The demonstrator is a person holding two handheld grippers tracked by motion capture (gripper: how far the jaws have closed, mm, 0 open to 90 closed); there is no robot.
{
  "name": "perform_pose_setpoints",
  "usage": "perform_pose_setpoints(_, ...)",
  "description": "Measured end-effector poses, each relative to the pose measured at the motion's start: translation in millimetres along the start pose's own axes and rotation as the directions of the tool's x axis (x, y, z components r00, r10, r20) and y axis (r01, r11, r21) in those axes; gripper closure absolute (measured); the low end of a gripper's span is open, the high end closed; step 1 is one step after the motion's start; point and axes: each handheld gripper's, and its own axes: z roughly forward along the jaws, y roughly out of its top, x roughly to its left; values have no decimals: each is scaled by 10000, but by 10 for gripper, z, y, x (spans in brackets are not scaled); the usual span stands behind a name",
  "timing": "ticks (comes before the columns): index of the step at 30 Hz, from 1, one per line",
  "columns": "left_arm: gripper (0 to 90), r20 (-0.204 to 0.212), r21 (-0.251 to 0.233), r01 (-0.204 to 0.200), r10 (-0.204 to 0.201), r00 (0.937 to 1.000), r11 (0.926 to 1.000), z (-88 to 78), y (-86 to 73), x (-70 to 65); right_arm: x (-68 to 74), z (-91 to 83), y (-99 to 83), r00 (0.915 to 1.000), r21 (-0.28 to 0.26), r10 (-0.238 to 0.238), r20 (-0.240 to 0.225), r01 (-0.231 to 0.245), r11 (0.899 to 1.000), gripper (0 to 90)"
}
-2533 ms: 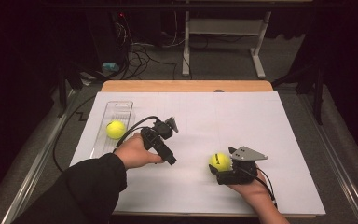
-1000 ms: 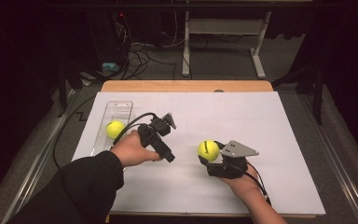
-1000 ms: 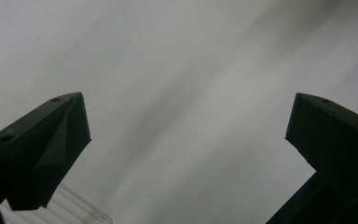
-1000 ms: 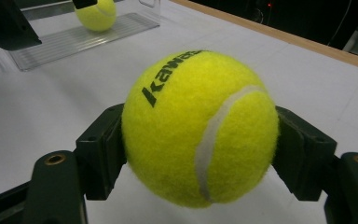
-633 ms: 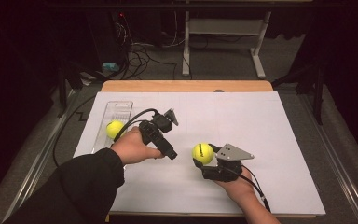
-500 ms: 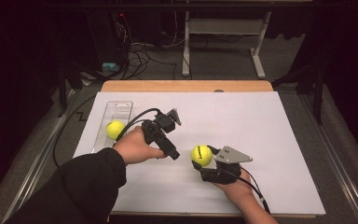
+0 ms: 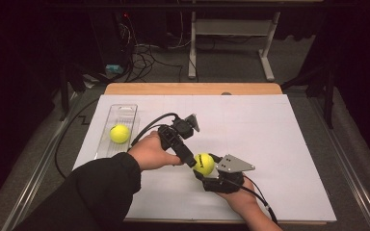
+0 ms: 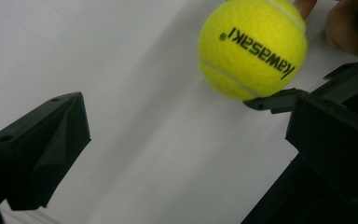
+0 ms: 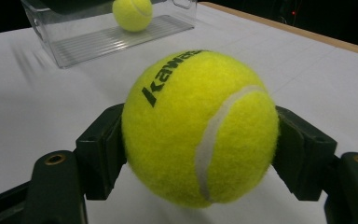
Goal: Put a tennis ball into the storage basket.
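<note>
A second tennis ball (image 7: 119,134) lies inside the clear tray (image 7: 125,111). Right of the tray, the left gripper (image 7: 191,163) has its jaws wide apart, empty. Further right, the right gripper (image 7: 207,169) clamps a tennis ball (image 7: 204,163).

Dim lab or test room, white-covered table (image 7: 270,134), floor cables (image 7: 139,57), metal desk frame (image 7: 231,33)

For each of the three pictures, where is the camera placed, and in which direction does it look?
High view: above the person's side, looking forward and down on the table; both forearms, the left gripper and right gripper show.
Left gripper view: on the left gripper, looking between its open jaws at the held ball.
Right gripper view: on the right gripper, looking toward the clear tray.
All three share the held ball.
</note>
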Motion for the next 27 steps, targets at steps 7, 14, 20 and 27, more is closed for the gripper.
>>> perform_pose_setpoints(7,6,136,90,-141,140,9998,9999,83,87,-87,23,8,10,9999,-56,104,-113,-105,9999,275)
perform_pose_setpoints(14,6,261,269,-310,303,9992,9992,175,188,-174,33,1,22,9999,-60,9,-138,-10,10000,275)
perform_pose_setpoints(20,6,332,415,-457,443,9985,9981,256,259,-232,51,-7,35,9998,-197,-39,-218,34,9998,275)
perform_pose_setpoints(27,25,484,530,-485,460,9978,9974,318,296,-254,73,-18,56,9995,-314,-90,-310,80,9995,275)
